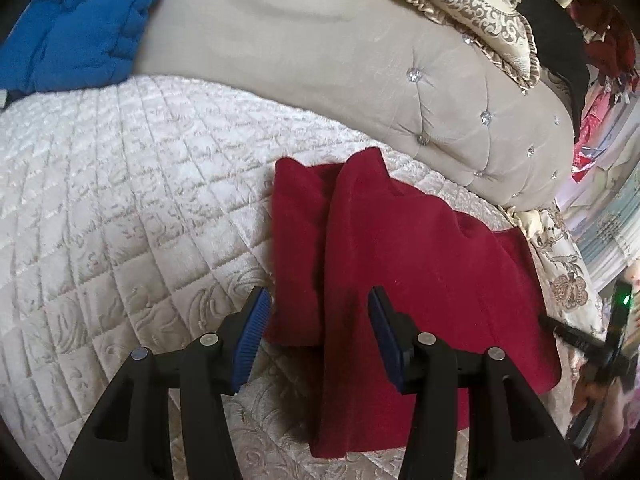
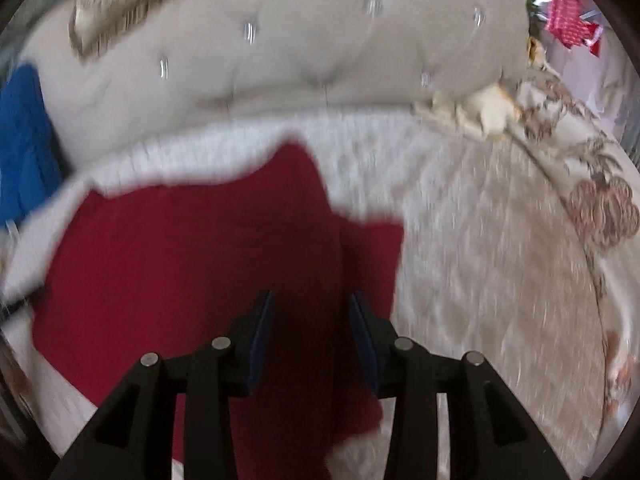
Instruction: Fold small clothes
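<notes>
A dark red garment (image 1: 400, 280) lies partly folded on the cream quilted bedspread (image 1: 120, 200), with one layer lapped over another along a lengthwise fold. My left gripper (image 1: 318, 300) is open above the garment's near left part, its blue pads apart and holding nothing. In the blurred right wrist view the same red garment (image 2: 180, 260) spreads below my right gripper (image 2: 312, 304), which is open over the cloth near its right edge, holding nothing. The right gripper's black body shows at the right edge of the left wrist view (image 1: 592, 344).
A beige tufted headboard (image 1: 360, 72) rises behind the bed. A blue garment (image 1: 72, 28) lies at the far left. Ornate patterned pillows (image 1: 460, 4) sit at the top right. A floral bed cover (image 2: 592, 200) edges the bed's right side.
</notes>
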Demonstrator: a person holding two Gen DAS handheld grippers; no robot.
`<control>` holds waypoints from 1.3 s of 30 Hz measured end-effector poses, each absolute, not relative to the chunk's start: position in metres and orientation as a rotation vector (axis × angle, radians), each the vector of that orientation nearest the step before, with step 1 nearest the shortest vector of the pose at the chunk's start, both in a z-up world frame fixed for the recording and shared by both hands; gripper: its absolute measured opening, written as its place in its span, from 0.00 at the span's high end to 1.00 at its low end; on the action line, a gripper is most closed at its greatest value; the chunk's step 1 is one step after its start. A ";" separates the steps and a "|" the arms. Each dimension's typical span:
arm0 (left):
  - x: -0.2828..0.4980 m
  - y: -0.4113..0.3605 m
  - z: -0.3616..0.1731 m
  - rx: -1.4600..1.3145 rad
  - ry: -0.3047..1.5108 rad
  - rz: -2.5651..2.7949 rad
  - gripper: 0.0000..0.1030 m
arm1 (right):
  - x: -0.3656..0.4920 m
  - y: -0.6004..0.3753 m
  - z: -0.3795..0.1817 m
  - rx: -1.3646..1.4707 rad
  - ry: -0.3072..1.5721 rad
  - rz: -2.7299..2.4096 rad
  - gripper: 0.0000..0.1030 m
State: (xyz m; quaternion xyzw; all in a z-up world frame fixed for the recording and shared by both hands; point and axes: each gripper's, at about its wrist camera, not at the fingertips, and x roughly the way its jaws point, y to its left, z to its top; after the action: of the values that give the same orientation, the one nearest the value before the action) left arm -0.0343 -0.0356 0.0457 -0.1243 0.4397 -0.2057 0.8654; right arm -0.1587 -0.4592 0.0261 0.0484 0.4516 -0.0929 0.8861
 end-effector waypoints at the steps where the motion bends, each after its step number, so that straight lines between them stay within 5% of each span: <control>1: -0.037 -0.036 0.048 -0.248 0.909 -0.429 0.72 | -0.165 -0.462 0.026 0.107 0.921 -0.208 0.64; 4: -0.046 -0.040 0.055 -0.197 0.873 -0.415 0.72 | -0.186 -0.465 0.044 0.184 0.870 -0.216 0.63; 7: -0.055 -0.045 0.065 -0.158 0.833 -0.420 0.72 | -0.198 -0.467 0.051 0.217 0.839 -0.211 0.50; 19: -0.072 -0.047 0.074 -0.208 0.877 -0.438 0.72 | -0.248 -0.437 0.054 0.253 0.868 -0.198 0.48; 26: -0.095 -0.062 0.065 -0.173 0.916 -0.472 0.70 | -0.255 -0.405 0.068 0.212 0.854 -0.127 0.30; 39: -0.083 -0.079 0.055 -0.092 0.893 -0.466 0.70 | -0.206 -0.365 0.039 0.240 0.897 -0.042 0.27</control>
State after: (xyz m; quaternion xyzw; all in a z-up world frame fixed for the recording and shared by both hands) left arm -0.0826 -0.0791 0.0551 -0.0440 0.4276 -0.2233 0.8748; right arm -0.2059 -0.3655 0.0388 0.1156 0.4325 -0.0204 0.8940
